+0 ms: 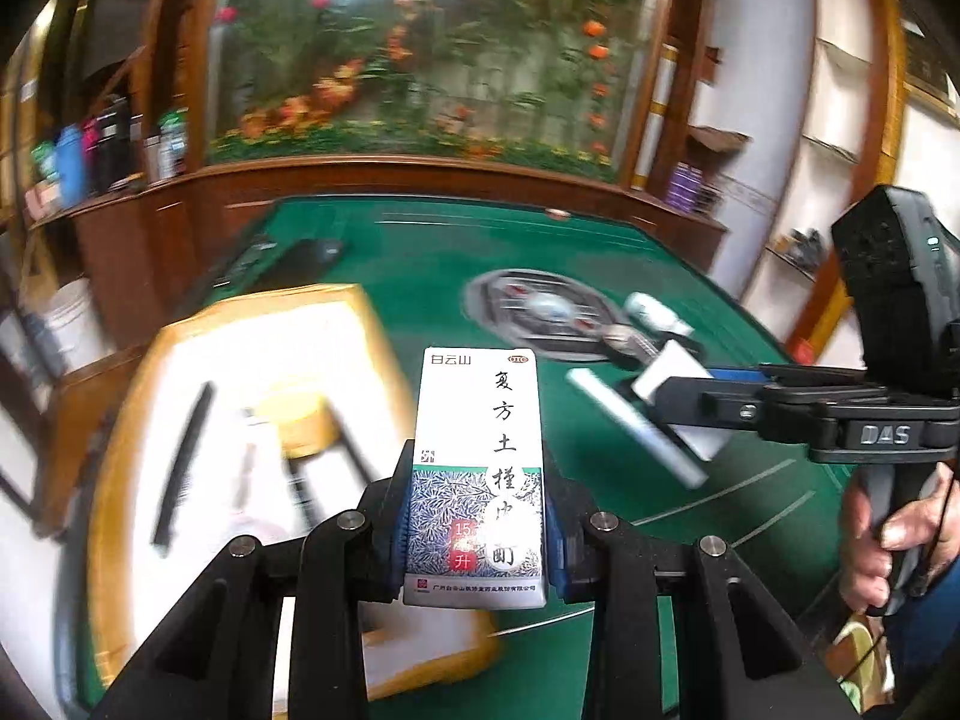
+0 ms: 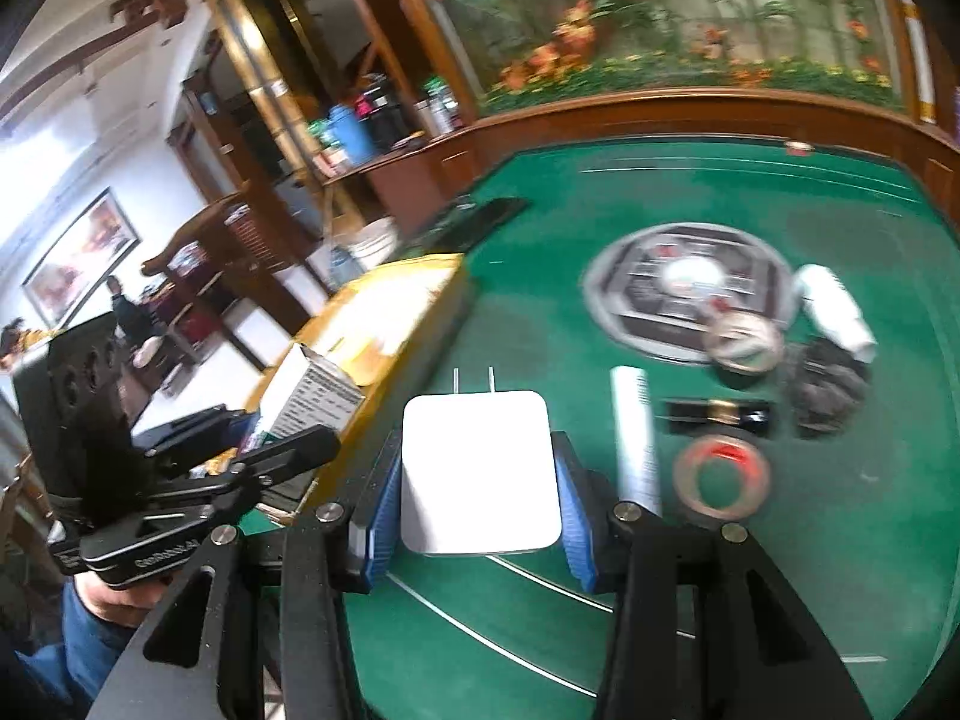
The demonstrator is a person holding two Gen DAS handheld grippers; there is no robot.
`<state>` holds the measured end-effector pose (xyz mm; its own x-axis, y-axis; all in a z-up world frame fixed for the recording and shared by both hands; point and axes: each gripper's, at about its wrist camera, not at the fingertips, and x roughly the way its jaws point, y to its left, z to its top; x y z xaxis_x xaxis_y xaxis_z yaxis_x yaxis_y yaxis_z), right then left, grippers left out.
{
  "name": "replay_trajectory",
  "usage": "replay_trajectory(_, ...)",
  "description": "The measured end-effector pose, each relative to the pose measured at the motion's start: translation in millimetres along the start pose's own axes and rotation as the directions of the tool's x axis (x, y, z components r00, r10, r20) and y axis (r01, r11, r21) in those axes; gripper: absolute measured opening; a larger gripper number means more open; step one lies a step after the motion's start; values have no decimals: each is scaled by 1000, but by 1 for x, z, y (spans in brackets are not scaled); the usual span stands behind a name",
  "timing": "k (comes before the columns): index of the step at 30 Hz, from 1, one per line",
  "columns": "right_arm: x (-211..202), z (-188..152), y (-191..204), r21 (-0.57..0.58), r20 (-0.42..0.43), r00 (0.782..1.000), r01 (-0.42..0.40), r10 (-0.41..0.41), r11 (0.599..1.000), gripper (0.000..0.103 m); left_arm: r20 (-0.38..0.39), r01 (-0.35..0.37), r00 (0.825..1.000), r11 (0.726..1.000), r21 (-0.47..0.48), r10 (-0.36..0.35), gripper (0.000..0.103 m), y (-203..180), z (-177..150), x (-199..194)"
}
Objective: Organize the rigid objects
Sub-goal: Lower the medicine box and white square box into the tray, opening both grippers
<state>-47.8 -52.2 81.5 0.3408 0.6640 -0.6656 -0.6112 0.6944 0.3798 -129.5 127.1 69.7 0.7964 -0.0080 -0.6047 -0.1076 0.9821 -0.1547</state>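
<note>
1. We are holding a carton [image 1: 477,474] in our left gripper [image 1: 477,531]; its blue pads [image 1: 399,540] are pressing on both long sides, and the carton is standing upright at the lower centre of the left wrist frame, clear of the green table [image 1: 600,252].
2. We are holding a white charger [image 2: 479,471] in our right gripper [image 2: 479,516]; the fingers are clamping its two sides, and its two prongs are pointing toward the top of the frame, above the green surface.
3. We are seeing a yellow-rimmed tray [image 1: 366,324] filling the left of the left wrist frame, lying under and behind the carton; a black comb [image 1: 183,462] and a yellow roll [image 1: 300,420] are lying in it, blurred.
4. We are seeing the right gripper at the right edge of that same frame, with the charger sitting between its fingers and a hand [image 1: 876,540] wrapping its handle.
5. We are seeing more things lying on the table at the right of the right wrist frame: a white tube [image 2: 636,432], a tape ring [image 2: 720,474], a black lighter-like bar [image 2: 717,414], a dark crumpled lump [image 2: 828,384] and a white bottle [image 2: 834,312] on its side.
6. We are seeing a round control panel [image 2: 648,294] set in the table's middle, toward the upper right of that frame.
</note>
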Motion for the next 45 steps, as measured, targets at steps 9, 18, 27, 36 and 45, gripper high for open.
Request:
replay_trajectory(9,71,8,93,-165,-91,995,-64,50,984,45,-27,-159,987,977,-143,157,36,85,-28,-13)
replay_trajectory(18,130,-3,127,-259,-167,985,-3,-42,966,45,-71,-232,972,967,-109,225,36,95,-47,2)
replay_trajectory(27,144,-8,129,-322,-150,981,66,-120,945,45,-64,-237,971,964,-120,231,37,100,-48,-2)
replay_trajectory(36,140,-10,133,-337,-142,982,72,-126,939,59,-73,-258,965,959,-121,251,48,99,-47,-4)
replay_trajectory(45,116,-5,128,-297,-98,992,43,-75,954,62,-38,-301,953,950,-77,299,65,82,-42,-11)
